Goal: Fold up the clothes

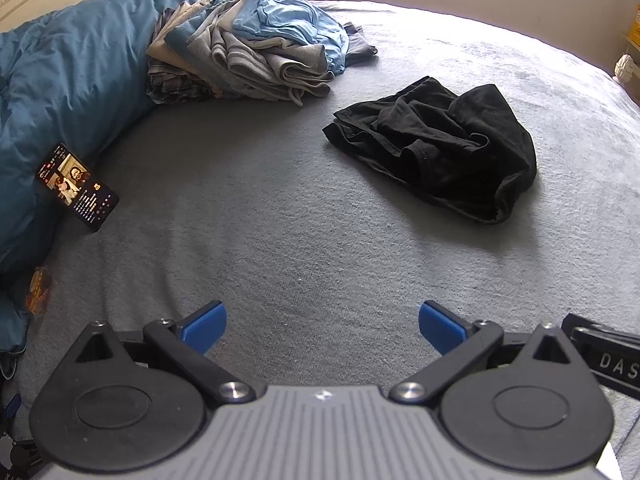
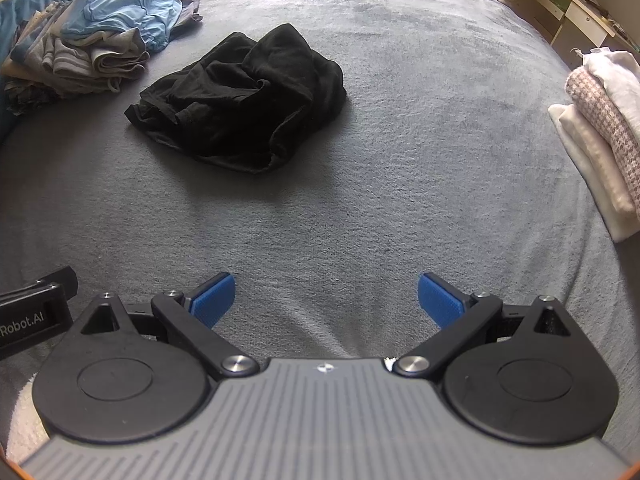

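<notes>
My left gripper [image 1: 322, 326] and right gripper [image 2: 325, 300]: jaws spread wide, empty, above grey bed [image 2: 400, 120]. Crumpled black garment [image 1: 440, 152] ahead, untouched.

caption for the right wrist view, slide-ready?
Open right gripper over a grey bed, facing a crumpled black garment; folded stack at right.

The right gripper [image 2: 326, 300] hovered over the grey bedcover [image 2: 400, 160] with its blue fingers [image 2: 212, 304] spread wide, holding nothing. Ahead lay a crumpled black garment [image 2: 240, 100], well apart from it. An unfolded pile of clothes [image 2: 100, 40] sat far left; folded white and pink fabrics [image 2: 596, 140] rested at the right edge.
</notes>
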